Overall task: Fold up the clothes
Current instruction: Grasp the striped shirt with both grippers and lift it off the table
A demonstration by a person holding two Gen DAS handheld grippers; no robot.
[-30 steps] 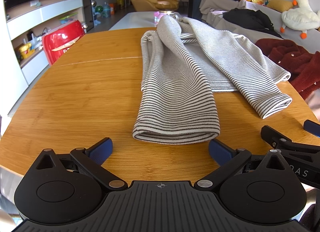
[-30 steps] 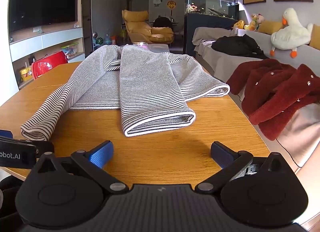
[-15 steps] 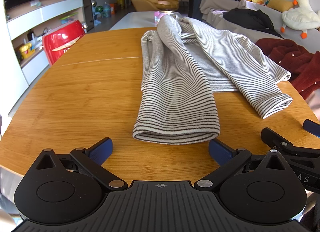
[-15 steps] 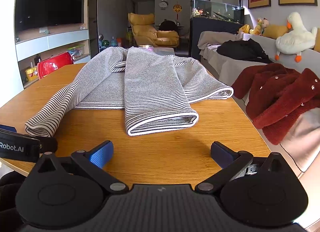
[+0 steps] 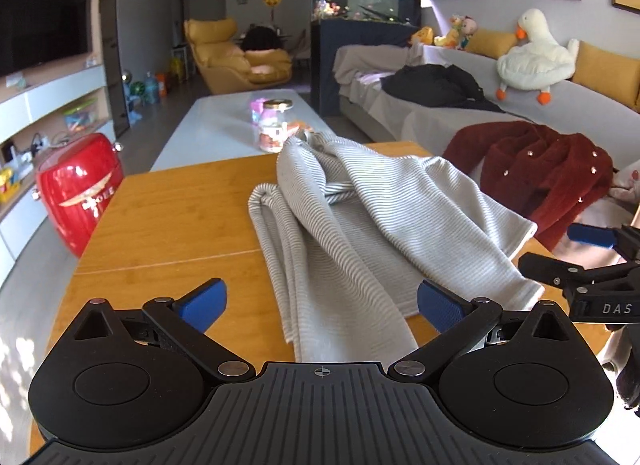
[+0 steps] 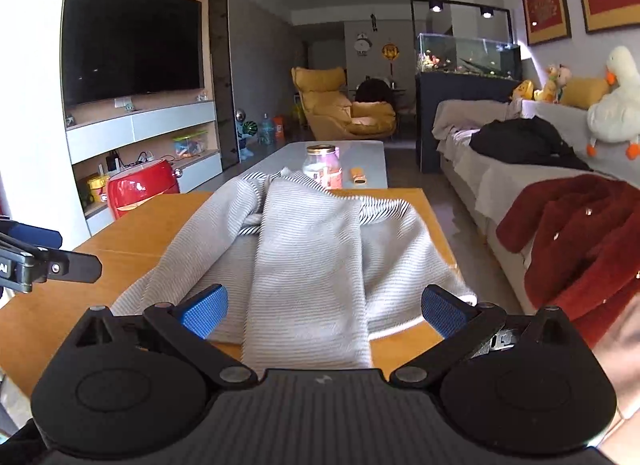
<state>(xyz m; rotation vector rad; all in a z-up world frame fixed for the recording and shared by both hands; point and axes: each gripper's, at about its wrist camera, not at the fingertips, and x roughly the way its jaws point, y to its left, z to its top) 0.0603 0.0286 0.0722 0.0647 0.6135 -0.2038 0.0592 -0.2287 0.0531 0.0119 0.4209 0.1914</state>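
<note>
On the wooden table (image 5: 168, 217) ahead lies the striped top (image 5: 360, 233), each folded-in sleeve end between the spread, empty fingers of my left gripper (image 5: 322, 299) and right gripper (image 6: 324, 311); pinching one layer could undo the fold.

Wooden table (image 5: 176, 221) under seemingly striped garment (image 5: 360, 233).

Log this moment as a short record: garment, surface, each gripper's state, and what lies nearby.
garment: striped top, both sleeves folded lengthwise over the body
surface: wooden table
left gripper: open, one folded sleeve between its fingers, not clamped
right gripper: open, other folded sleeve between its fingers, not clamped
nearby: red coat on the sofa; glass jar on the low table beyond
</note>
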